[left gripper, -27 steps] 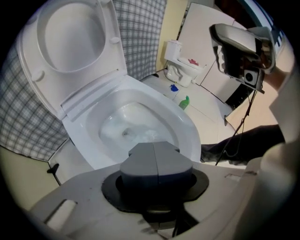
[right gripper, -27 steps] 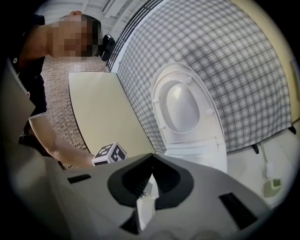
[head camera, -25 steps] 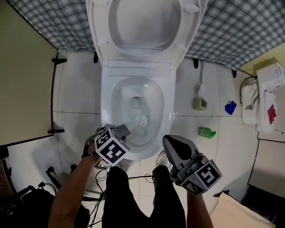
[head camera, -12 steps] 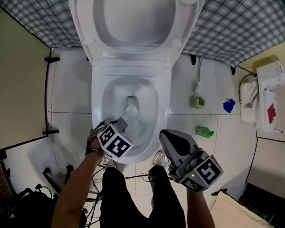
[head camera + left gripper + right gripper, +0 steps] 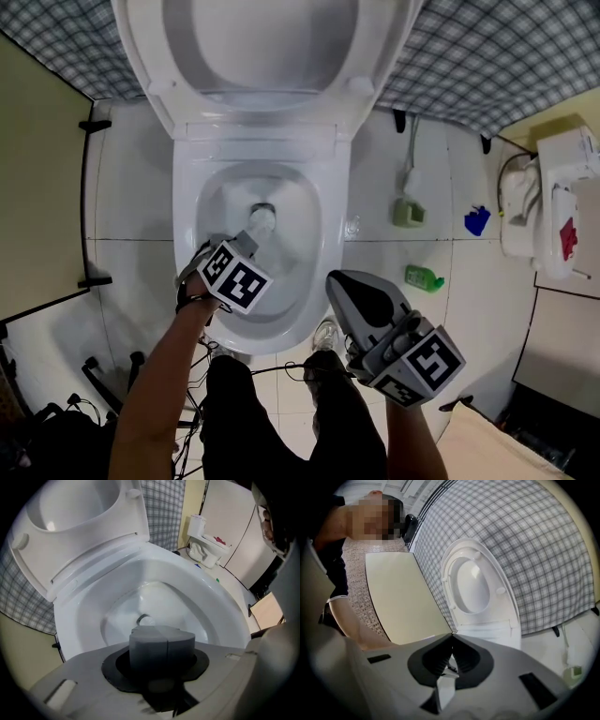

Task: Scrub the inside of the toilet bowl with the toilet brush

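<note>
Gripping the grey handle of the toilet brush (image 5: 262,219) tightly in our left gripper (image 5: 245,245), we have its head low inside the toilet bowl (image 5: 188,212), near the drain, while our right gripper (image 5: 345,285) hangs by the bowl's front rim, jaws pressed together on nothing.

On the near side of the toilet bowl (image 5: 184,230), the person wears dark trousers (image 5: 253,412), a pale shoe (image 5: 326,333) and a dark wrist strap (image 5: 190,302). The left gripper (image 5: 248,242) and right gripper (image 5: 336,281) are grey, each bearing a cube (image 5: 420,364) of black-and-white square markers.
</note>
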A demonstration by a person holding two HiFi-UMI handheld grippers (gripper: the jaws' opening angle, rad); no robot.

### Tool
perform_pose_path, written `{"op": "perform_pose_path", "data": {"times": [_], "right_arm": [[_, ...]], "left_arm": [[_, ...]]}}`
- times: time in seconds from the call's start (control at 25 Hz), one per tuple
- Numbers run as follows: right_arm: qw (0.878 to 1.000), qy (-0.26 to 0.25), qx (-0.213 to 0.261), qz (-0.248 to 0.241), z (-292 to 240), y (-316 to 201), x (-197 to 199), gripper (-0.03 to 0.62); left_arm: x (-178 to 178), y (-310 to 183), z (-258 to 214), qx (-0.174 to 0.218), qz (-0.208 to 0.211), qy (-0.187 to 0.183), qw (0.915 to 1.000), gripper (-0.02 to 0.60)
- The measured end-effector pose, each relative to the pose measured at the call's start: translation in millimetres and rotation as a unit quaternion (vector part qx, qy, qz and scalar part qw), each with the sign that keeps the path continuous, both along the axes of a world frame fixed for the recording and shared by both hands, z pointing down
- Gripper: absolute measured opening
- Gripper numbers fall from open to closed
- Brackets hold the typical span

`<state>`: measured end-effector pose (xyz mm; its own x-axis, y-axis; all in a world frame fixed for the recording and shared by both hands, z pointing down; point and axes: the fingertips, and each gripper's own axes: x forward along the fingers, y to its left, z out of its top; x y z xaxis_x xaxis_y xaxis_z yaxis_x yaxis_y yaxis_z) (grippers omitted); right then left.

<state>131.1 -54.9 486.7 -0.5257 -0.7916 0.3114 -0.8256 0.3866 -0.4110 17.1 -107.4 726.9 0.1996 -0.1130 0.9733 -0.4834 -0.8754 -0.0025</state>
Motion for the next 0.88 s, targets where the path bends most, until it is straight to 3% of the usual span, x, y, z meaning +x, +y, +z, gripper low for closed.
{"op": "perform_pose_path", "data": {"times": [0.12,0.4,0.68,0.88], "right_arm": [[1.000,-0.001,-0.002,0.003,1,0,5,0.000],[1.000,-0.003,-0.001,0.006,-5,8,6,0.000],[1.000,0.003,0.011,0.000,-27,18,-7,0.000],[1.000,0.008,0.018,-0.003,-41,30,-21,0.000]], "left_arm": [[-1,-4,4,-0.005,-0.014,0.003,0.9999,0.166],[-8,18,-24,-0.003,0.008,0.009,0.9999,0.166],[-35,38,-70,0.002,-0.049,0.075,0.9960,0.163],[-51,49,-125,0.013,-0.084,0.144,0.9860,0.163]]}}
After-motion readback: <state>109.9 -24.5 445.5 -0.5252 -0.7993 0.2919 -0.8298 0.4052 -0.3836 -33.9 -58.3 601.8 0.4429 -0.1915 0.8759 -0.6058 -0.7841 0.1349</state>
